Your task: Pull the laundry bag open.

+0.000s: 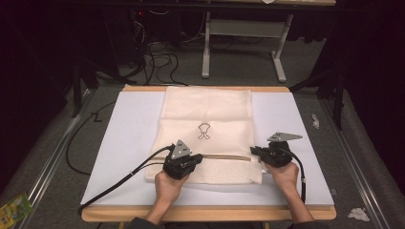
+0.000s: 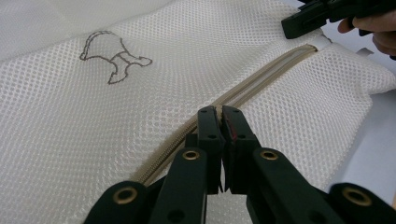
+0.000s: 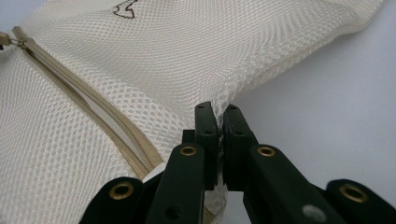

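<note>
While the cream mesh laundry bag lies flat on the white table cover, its tan zipper runs across the near end and looks partly open, a slit showing between the tapes. The left gripper is clenched on the zipper's slider or pull, at the line's left end in the high view. The right gripper is clamped on the bag's mesh edge by the other end, bracing it. Judging by this, nearly the whole zipper run remains.

table brightly lit from above, surroundings dark; close views sharp, foreground soft.
</note>
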The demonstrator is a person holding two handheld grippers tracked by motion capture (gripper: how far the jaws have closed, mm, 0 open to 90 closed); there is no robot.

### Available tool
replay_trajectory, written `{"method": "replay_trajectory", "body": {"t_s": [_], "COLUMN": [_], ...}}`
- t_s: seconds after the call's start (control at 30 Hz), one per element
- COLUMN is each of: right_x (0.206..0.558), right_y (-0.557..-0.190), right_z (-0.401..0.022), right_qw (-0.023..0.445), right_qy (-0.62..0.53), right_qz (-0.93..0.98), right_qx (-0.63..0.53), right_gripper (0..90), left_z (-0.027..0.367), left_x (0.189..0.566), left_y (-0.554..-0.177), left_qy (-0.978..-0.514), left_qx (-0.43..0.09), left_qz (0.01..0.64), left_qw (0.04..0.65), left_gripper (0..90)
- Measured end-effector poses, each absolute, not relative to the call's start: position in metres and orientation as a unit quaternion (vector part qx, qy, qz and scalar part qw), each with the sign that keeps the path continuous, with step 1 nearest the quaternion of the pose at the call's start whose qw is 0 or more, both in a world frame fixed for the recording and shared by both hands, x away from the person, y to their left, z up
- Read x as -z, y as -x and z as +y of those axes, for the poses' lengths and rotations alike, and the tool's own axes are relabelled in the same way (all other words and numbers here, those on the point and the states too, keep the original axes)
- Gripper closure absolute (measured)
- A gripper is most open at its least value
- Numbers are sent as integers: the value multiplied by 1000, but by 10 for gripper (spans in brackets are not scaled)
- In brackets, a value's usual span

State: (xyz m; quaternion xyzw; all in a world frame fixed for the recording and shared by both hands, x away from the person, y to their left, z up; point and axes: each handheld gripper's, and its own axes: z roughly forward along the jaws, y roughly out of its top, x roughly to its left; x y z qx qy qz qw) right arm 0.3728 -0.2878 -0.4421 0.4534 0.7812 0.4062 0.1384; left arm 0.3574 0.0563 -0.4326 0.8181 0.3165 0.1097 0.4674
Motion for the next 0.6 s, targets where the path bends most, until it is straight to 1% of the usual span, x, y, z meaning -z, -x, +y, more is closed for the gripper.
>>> {"method": "replay_trajectory", "body": {"t_s": [0.27, 0.53, 0.6], "right_x": [444, 444, 444], "right_y": [-376, -375, -376], "right_z": [-289, -287, -286], "right_qw": [140, 139, 140], "right_qy": [-451, -454, -452], "right_qz": [782, 781, 783], "right_qx": [-406, -405, -404], "right_gripper": [881, 881, 881], "left_z": [63, 68, 70], "left_x": [429, 428, 427], "left_y": [-356, -357, -357], "left_qy": [-813, -811, -812], "left_qx": [-123, -118, -124], "left_qz": [320, 325, 324], "left_qw": [470, 473, 470], "left_gripper": [871, 871, 871]}}
